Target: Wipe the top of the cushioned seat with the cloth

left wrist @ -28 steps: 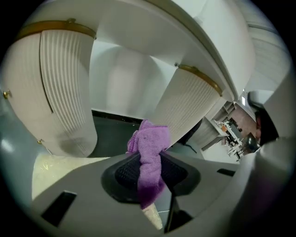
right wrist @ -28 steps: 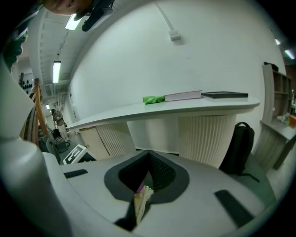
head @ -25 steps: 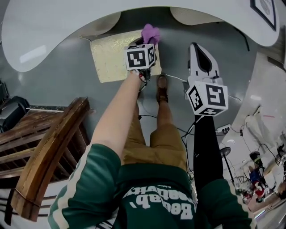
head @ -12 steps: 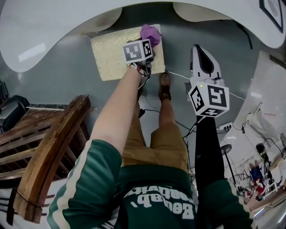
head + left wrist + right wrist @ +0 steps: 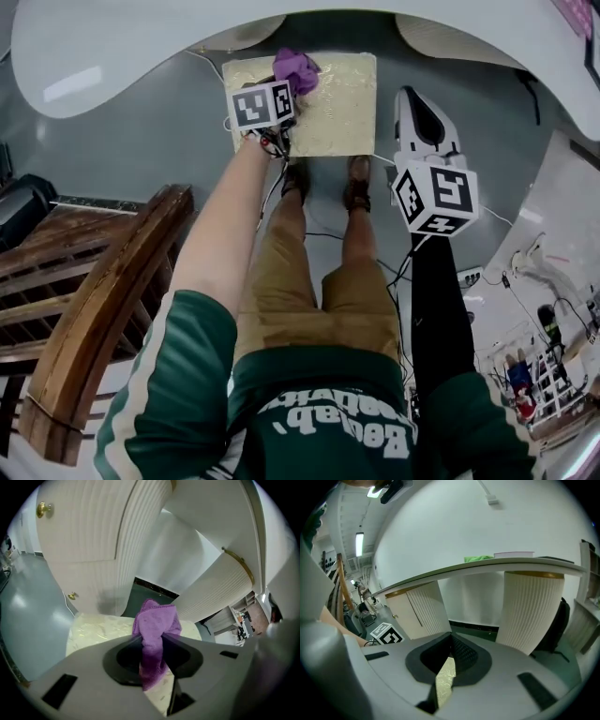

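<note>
The cushioned seat (image 5: 333, 108) is a cream patterned square on the grey floor, just beyond the person's shoes. My left gripper (image 5: 281, 80) is over the seat's far left part, shut on a purple cloth (image 5: 297, 68). In the left gripper view the cloth (image 5: 154, 630) bunches up between the jaws and hangs down over the seat (image 5: 96, 630). My right gripper (image 5: 419, 101) hovers to the right of the seat, off its edge, shut with nothing held. A sliver of the seat (image 5: 445, 681) shows under the closed jaws of the right gripper (image 5: 451, 640).
A white curved desk (image 5: 131, 56) overhangs the far side, with ribbed white cabinet fronts (image 5: 89, 550) under it. A wooden chair (image 5: 103, 300) stands at the left. Cables (image 5: 398, 272) trail on the floor, and small clutter (image 5: 534, 375) sits at the right.
The left gripper has carried the cloth leftward across the seat, from its far right corner to its far left part. The person has stepped up to the seat. The right gripper stays shut beside it.
</note>
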Demonstrator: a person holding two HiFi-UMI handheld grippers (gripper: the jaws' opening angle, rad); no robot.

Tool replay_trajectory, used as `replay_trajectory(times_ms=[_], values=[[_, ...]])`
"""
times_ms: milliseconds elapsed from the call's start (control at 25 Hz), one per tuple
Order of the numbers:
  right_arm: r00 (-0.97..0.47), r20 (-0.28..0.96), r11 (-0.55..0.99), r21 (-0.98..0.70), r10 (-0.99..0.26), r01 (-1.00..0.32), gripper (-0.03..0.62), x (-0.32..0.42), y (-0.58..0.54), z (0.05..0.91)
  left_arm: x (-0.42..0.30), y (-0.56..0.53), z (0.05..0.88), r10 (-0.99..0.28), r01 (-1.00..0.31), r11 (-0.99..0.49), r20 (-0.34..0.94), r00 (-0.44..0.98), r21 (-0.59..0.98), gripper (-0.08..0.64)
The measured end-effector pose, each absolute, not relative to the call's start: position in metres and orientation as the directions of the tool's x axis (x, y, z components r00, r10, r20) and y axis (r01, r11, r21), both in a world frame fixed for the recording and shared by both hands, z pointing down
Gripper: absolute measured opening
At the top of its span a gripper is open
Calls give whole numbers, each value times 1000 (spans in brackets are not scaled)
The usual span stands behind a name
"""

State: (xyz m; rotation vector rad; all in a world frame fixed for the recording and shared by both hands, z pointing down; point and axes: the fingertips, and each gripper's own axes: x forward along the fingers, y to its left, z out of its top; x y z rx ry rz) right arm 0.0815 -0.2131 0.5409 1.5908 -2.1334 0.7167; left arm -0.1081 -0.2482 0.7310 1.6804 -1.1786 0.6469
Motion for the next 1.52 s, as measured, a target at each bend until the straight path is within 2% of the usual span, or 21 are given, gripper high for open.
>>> replay_trajectory(times_ms=[280, 520, 640, 840, 1000, 1240, 1520], values=[[-339, 570, 294, -173, -749, -940, 8, 25, -237, 533, -203, -255, 725, -430, -936, -30, 841, 329, 351, 127], [-342, 550, 296, -174, -762, -939, 8, -12, -246, 526, -294, -237, 728, -408, -958, 149, 898, 168, 247, 124], [-335, 534, 285, -178, -776, -942, 8, -20, -252, 519, -310, -226, 730, -391, -935, 207, 901, 191, 288, 123], [-315, 528, 270, -164, -789, -949, 8, -17, -251, 512, -301, -214, 726, -385, -916, 193, 886, 259, 352, 123], [-280, 518, 225, -168, -809, -960, 8, 4, -243, 506, -272, -214, 695, -435, -917, 102, 846, 308, 387, 123], [-234, 507, 172, -168, -829, -971, 8, 36, -227, 503, -187, -214, 666, -468, -875, -17, 769, 436, 485, 123], [-168, 510, 94, -168, -844, -981, 8, 108, -201, 508, -50, -191, 669, -400, -815, -104, 726, 559, 569, 123]])
